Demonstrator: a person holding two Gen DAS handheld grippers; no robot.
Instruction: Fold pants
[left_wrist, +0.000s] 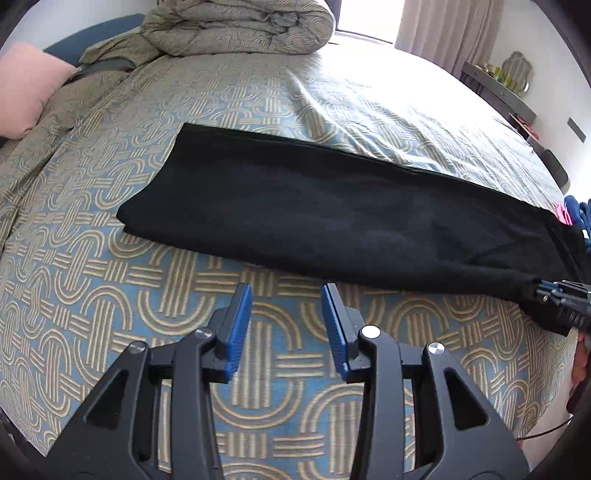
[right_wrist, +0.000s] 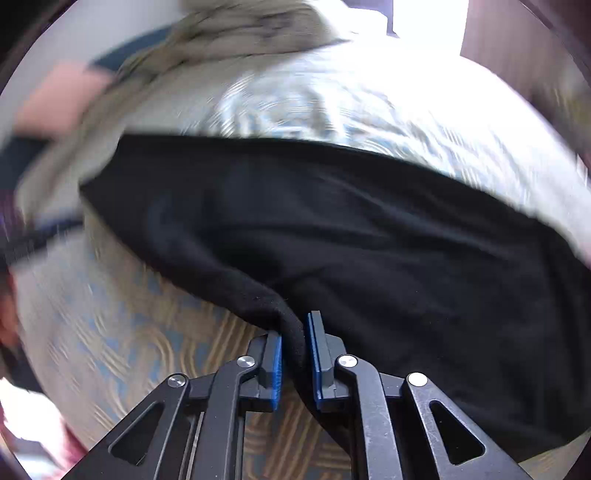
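Pants (left_wrist: 332, 218) lie already folded lengthwise on the patterned bed (left_wrist: 92, 258), their long axis running from far left to near right across your view. Your right claw (right_wrist: 293, 347) is clenched on the near edge of black cloth at the right end — your left claw (left_wrist: 286, 295) hangs released, empty, just short of the near edge.
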